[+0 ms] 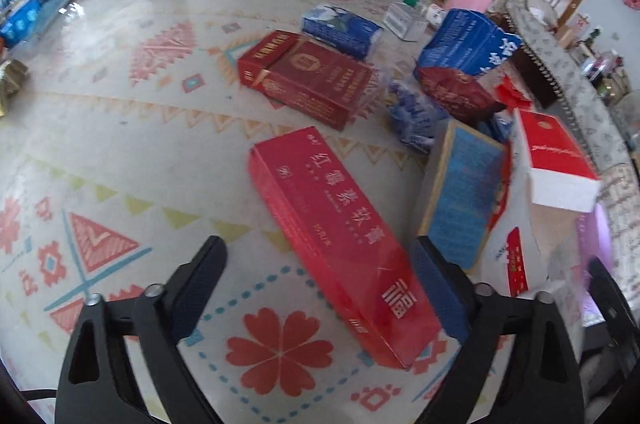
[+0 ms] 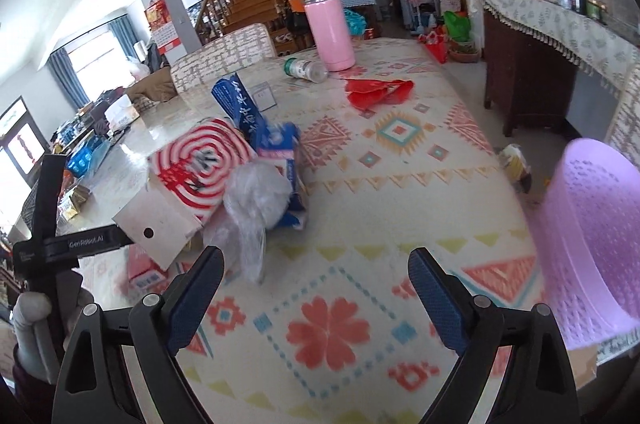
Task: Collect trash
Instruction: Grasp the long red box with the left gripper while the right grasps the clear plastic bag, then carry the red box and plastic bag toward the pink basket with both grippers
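Left gripper [image 1: 318,288]: jaws spread wide, nothing clamped. Long bright-red carton [image 1: 340,244] lying flat on the patterned tablecloth [image 1: 120,144], running diagonally; its near end sits between the two fingers, close to the right-side finger [image 1: 436,300], with no visible pad contact. Left-side finger [image 1: 200,288] well apart from it, bare cloth between.

Beyond the carton, further along the table: dark-red flat box [image 1: 308,80], blue-and-white tissue pack [image 1: 340,28] behind that. To the right of the carton: blue-faced box [image 1: 460,200] standing tilted, just beside the carton's near end; red-and-white box [image 1: 560,168] resting on top of the pile next to it; crumpled blue bag [image 1: 468,40] further back.

Right gripper [image 2: 316,292]: jaws likewise apart, empty; only flower-print cloth [image 2: 328,336] between the fingers. Crumpled clear plastic wrap [image 2: 252,208] lying just ahead of the left-side finger [image 2: 196,292], not touching it. Red-and-white spiral-print box [image 2: 200,168] and torn blue packaging [image 2: 276,144] heaped directly behind the wrap. Red plastic scrap [image 2: 378,92] further up the table, well apart from the gripper. Pink bottle [image 2: 330,28] upright at the far end, small green-capped jar [image 2: 306,69] on its side just beside it.

Purple perforated basket [image 2: 592,236] at the right edge of view, beside the table edge, near the right-side finger [image 2: 436,300].
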A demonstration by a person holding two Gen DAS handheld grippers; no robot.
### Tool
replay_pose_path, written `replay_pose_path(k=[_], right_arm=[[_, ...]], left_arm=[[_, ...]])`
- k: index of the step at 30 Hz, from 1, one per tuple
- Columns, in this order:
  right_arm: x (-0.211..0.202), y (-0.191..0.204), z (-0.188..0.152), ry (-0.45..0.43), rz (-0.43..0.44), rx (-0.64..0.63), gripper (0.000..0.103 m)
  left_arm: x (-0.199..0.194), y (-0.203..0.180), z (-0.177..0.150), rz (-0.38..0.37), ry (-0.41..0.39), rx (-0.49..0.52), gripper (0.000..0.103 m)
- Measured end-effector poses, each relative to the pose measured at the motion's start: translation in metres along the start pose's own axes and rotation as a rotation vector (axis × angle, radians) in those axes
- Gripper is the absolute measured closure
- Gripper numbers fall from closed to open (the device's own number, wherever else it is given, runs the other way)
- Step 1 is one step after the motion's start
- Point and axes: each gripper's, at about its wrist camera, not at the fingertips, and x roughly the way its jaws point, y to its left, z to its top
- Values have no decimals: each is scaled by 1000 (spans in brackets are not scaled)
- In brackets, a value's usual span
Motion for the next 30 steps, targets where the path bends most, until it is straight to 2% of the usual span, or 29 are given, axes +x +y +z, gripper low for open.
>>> replay_pose_path(k=[5,14,15,16,17,18,20,25,30], right_arm=[[34,3,19,54,49,18,16],[69,10,31,115,119,73,26],[71,10,32,115,117,72,27],[72,11,33,114,119,71,29],[73,12,33,116,126,71,33],[75,13,33,120,137,70,36],[78,16,32,132,146,63,48],[76,21,29,125,159,69,59],[60,21,28,79,156,72,65]], left_arm=[[4,2,7,-4,29,3,15],[12,-13,8,83,8,91,15],[11,-13,7,88,3,98,17],[9,-13,5,106,-8,110,29],[8,-14,3,126,-19,124,52],[6,-14,1,146,-24,139,62],[3,-10,-1,117,-16,137,64],[-9,5,-7,65,-16,108,64],[-30,8,-14,70,-65,122,64]])
